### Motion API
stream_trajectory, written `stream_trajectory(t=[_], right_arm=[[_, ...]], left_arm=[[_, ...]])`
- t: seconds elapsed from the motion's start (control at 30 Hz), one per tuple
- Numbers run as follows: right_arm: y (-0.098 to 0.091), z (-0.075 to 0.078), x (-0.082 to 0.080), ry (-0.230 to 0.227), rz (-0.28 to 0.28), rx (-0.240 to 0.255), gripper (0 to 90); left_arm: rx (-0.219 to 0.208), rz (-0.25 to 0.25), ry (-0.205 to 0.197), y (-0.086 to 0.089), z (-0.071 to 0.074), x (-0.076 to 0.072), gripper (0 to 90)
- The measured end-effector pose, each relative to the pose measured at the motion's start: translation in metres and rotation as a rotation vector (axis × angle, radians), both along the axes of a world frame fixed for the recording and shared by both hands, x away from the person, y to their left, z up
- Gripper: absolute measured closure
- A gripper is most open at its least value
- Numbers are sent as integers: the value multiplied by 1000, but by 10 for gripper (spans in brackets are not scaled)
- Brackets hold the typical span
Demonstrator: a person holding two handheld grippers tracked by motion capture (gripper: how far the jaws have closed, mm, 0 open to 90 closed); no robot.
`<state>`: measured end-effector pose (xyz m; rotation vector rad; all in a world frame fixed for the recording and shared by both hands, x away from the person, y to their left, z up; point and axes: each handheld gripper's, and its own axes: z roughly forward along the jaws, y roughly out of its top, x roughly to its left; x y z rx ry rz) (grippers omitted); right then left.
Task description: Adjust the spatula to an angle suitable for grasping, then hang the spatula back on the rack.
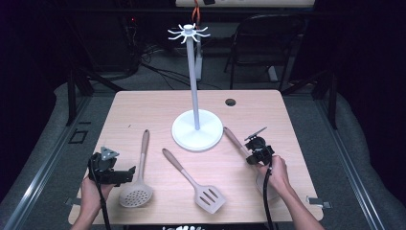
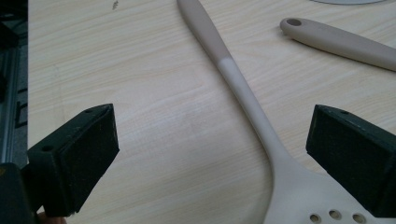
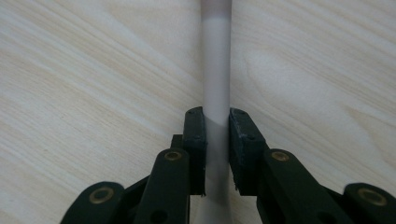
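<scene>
Black claws, brass rivets, foam pads, trailing black cables, bare forearms

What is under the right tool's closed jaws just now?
A pale utensil handle lies on the wooden table, pinched by the right tool. Its head, toward the person, is covered by the hand, so its type can't be told.

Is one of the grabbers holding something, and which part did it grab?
The right gripper pinches the pale beige kitchen utensil by its thin handle. The left gripper, jaws wide open, holds nothing beside the beige slotted spoon.
</scene>
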<state>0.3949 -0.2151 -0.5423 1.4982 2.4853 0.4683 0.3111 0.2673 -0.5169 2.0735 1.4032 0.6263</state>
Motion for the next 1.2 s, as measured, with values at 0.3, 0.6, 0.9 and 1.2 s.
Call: stream_trajectory(t=[0.3,0.6,0.9,1.2], right_arm=[[2,23,-15,-96,55,41,784],[16,35,-26,-179,120,101,784],[29,46,-35,-238,169,127,784],[39,51,-33,-284,187,140,784]], left_arm=[[-24,-3,-23,-2,5,-1,25],[-44,-23,-11,-3,4,0,19],[-83,-70,-5,-12,8,1,20],[-85,-128,-48,-28,19,9,45]])
